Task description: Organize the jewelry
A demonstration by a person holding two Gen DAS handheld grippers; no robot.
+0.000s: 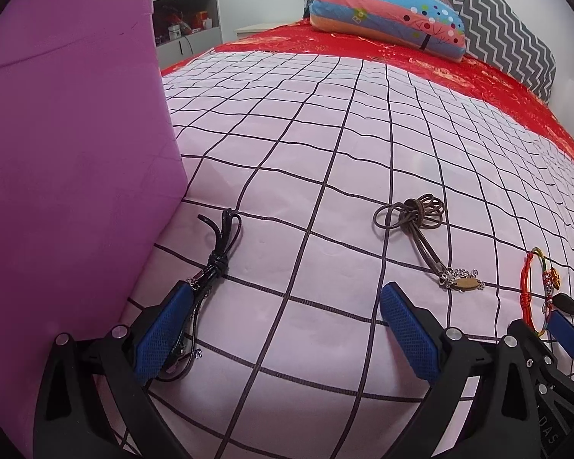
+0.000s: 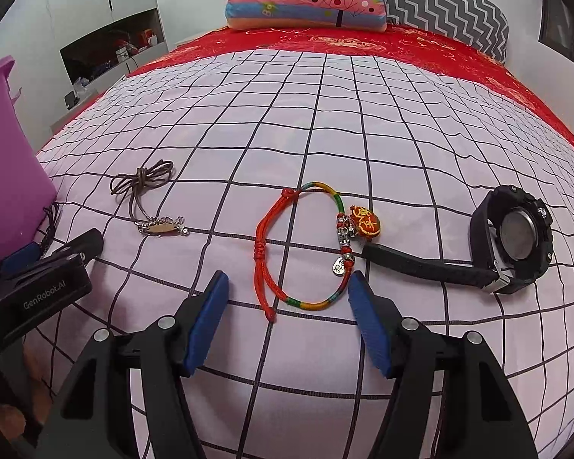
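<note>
A black cord necklace lies on the checked sheet next to the purple bin. Its near end runs along the inside of the left fingertip of my left gripper, which stands wide open and grips nothing. A brown cord necklace with a metal tag lies ahead of it to the right, also seen in the right wrist view as the brown necklace. My right gripper is open, with the near end of a red and multicolour bracelet between its fingertips. A black watch lies to the right.
The jewelry lies on a bed's pale checked sheet with a red cover beyond. Stacked pillows and a folded quilt sit at the head. The left gripper's body is close on the right gripper's left, beside the purple bin.
</note>
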